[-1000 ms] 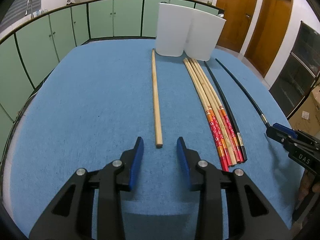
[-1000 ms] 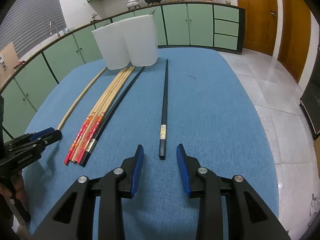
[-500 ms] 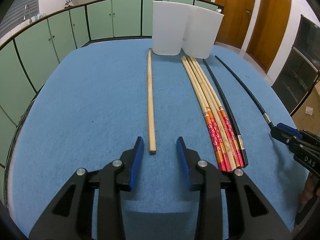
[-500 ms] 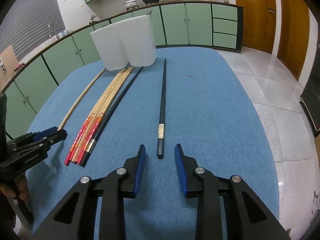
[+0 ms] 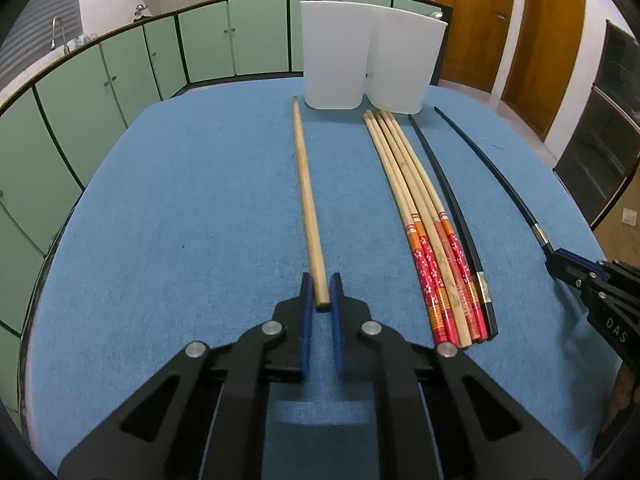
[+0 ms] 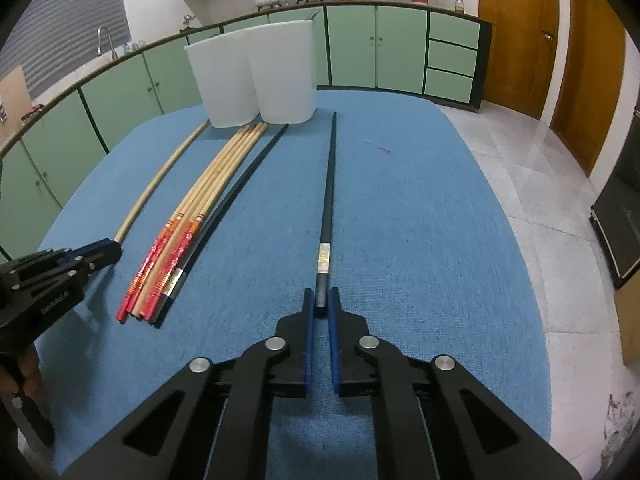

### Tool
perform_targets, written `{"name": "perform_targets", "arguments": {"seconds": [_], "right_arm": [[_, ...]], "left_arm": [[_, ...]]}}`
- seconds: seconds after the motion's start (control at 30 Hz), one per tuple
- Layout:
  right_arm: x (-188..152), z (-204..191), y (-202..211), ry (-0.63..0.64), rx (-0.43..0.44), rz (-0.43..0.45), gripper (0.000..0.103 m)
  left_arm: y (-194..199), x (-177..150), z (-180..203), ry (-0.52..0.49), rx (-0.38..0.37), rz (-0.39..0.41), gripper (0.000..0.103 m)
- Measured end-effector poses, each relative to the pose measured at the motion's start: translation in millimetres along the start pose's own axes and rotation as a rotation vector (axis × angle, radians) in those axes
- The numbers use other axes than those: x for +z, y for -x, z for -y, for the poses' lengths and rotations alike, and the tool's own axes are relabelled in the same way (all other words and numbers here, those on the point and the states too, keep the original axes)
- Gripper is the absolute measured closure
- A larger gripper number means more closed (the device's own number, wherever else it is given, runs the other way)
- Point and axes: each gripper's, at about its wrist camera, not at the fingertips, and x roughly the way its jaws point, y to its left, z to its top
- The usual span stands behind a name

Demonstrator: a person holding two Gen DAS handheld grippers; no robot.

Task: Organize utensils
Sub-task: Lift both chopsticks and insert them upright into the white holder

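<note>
A plain wooden chopstick (image 5: 306,184) lies lengthwise on the blue table, and my left gripper (image 5: 321,288) is closing its blue pads on its near end. A black chopstick with a silver band (image 6: 329,184) lies to the right, its near end between the closing pads of my right gripper (image 6: 321,298). Between them rest a bundle of red-handled bamboo chopsticks (image 5: 424,216) and another black chopstick (image 5: 444,188). Two white containers (image 5: 334,52) (image 5: 402,64) stand upright at the far ends of the chopsticks.
The blue cloth-covered table (image 5: 180,200) ends at a rounded edge, with green cabinets behind and to the left. Tiled floor (image 6: 540,184) and wooden doors lie to the right. A hand (image 6: 28,372) holds the left gripper's handle.
Both grippers moved forward slightly and went from open to closed, the left around the wooden chopstick's near end, the right around the black chopstick's near end.
</note>
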Motion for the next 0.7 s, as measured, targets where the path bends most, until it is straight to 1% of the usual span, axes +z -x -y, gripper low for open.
{"name": "perform_targets", "arguments": {"seconds": [0.17,0.33,0.5,0.7], "right_arm": [[3,4,10,-0.007,-0.001,0.027,0.097],[15,11,30,0.002,-0.016,0.075,0.097],[27,14,47,0.005,-0.027,0.118,0.097],[58,19,76,0.011,-0.007,0.194,0.097]], "left_arm": [[10,2,-4,0.024,-0.002,0.003,0.096],[35,8,-10,0.023,0.01,0.06,0.097],[66,21,-17,0.04,0.01,0.138,0.097],[101,49,-18,0.05,0.0,0.248,0.097]]}}
